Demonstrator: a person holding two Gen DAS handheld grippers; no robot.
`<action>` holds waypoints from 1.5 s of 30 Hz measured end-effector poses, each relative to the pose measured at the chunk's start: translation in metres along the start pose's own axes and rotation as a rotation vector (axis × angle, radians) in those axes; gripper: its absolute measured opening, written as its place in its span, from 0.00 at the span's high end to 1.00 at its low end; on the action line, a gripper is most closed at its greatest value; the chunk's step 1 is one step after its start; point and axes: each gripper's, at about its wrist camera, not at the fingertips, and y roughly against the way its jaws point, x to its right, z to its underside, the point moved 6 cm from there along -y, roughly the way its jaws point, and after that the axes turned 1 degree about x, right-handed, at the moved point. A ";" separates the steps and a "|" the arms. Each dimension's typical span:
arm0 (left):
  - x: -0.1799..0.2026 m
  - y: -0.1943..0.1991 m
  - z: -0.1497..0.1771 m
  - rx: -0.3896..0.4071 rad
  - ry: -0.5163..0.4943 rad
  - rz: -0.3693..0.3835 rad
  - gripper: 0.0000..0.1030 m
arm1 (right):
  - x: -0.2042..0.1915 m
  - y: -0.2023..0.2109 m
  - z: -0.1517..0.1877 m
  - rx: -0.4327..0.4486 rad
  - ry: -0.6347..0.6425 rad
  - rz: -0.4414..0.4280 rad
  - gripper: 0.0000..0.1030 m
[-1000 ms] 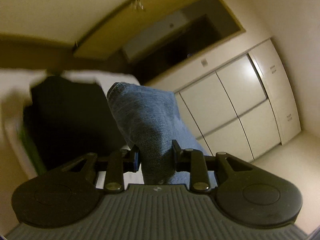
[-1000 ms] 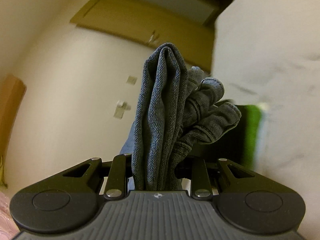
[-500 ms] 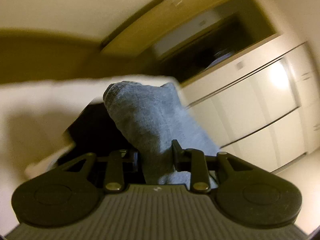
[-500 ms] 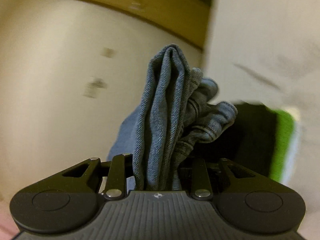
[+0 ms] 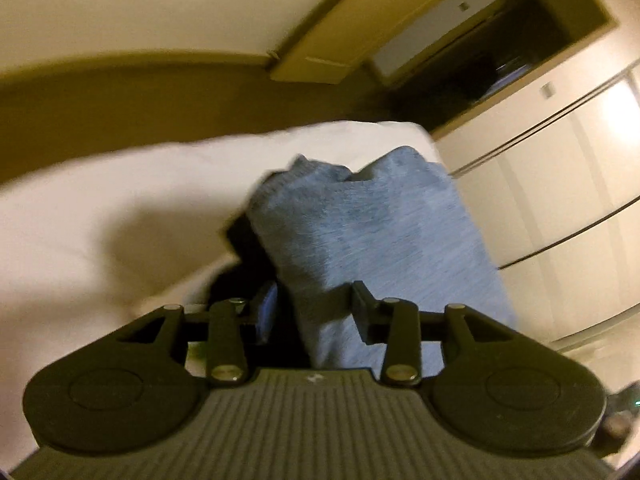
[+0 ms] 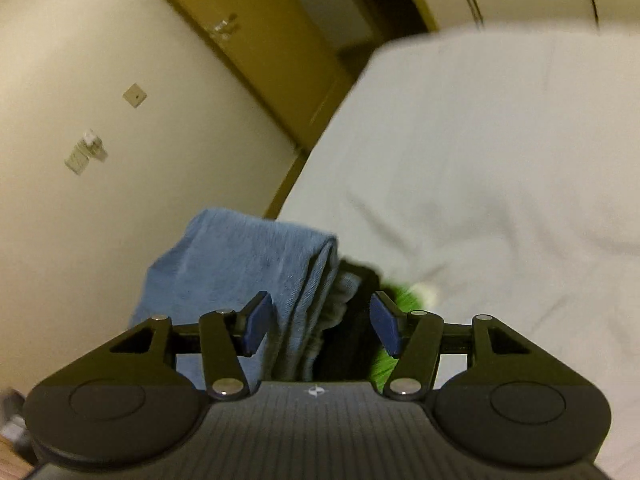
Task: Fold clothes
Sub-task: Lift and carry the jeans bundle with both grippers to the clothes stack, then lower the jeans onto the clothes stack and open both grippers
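Note:
The folded blue jeans [image 5: 372,232] lie on the edge of the white bed [image 5: 120,208], on top of a black garment [image 5: 244,240]. My left gripper [image 5: 314,312] has its jaws apart around the near end of the jeans. In the right wrist view the jeans [image 6: 256,268] lie between the spread blue pads of my right gripper [image 6: 322,322], which is open and no longer clamps them. A black garment [image 6: 352,340] and a green one [image 6: 396,296] lie under and beside the jeans.
White bed sheet [image 6: 480,160] fills the right of the right wrist view. A cream wall with a switch plate [image 6: 134,96] and a wooden door [image 6: 256,20] stand behind. White wardrobe doors [image 5: 560,184] stand to the right in the left wrist view.
Both grippers swung down with the jeans onto the bed, over the black garment. Both sets of jaws have opened and let go of the denim.

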 end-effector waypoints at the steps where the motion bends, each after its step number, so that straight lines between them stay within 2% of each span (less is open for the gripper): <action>1: 0.009 0.008 -0.001 0.008 -0.048 -0.028 0.72 | -0.005 0.006 0.004 0.022 0.054 0.024 0.45; 2: 0.020 0.016 -0.002 0.018 -0.106 -0.050 0.77 | -0.011 0.010 0.009 0.039 0.104 0.037 0.49; 3: 0.034 0.020 -0.003 0.033 -0.181 -0.072 0.77 | -0.020 0.011 0.015 0.050 0.155 0.039 0.57; 6: 0.078 0.014 -0.012 0.082 -0.424 -0.097 0.77 | -0.054 0.005 0.032 0.045 0.314 0.058 0.63; 9: 0.099 -0.017 -0.020 0.070 -0.529 -0.087 0.76 | -0.077 -0.007 0.036 0.072 0.424 0.106 0.63; 12: 0.093 -0.061 -0.023 0.010 -0.592 -0.105 0.78 | -0.080 -0.037 0.033 0.064 0.467 0.182 0.63; 15: 0.081 -0.090 -0.030 -0.026 -0.599 -0.115 0.78 | -0.069 -0.065 0.032 -0.002 0.408 0.180 0.62; 19: 0.093 -0.087 -0.040 -0.074 -0.609 -0.097 0.84 | -0.074 -0.064 0.025 -0.001 0.364 0.168 0.61; 25: 0.153 -0.106 -0.050 -0.110 -0.849 0.005 0.83 | -0.073 -0.054 0.023 -0.014 0.249 0.212 0.60; 29: 0.180 -0.139 -0.051 -0.152 -0.960 -0.004 0.83 | -0.074 -0.046 0.019 -0.021 0.181 0.257 0.60; 34: 0.184 -0.167 -0.054 -0.173 -1.011 0.008 0.84 | -0.073 -0.052 0.017 -0.039 0.122 0.359 0.60; 39: 0.187 -0.192 -0.055 -0.197 -1.037 0.042 0.80 | -0.066 -0.080 0.019 -0.074 0.109 0.429 0.59; 45: 0.177 -0.207 -0.059 -0.207 -0.985 0.043 0.79 | -0.057 -0.100 0.016 -0.110 0.057 0.428 0.58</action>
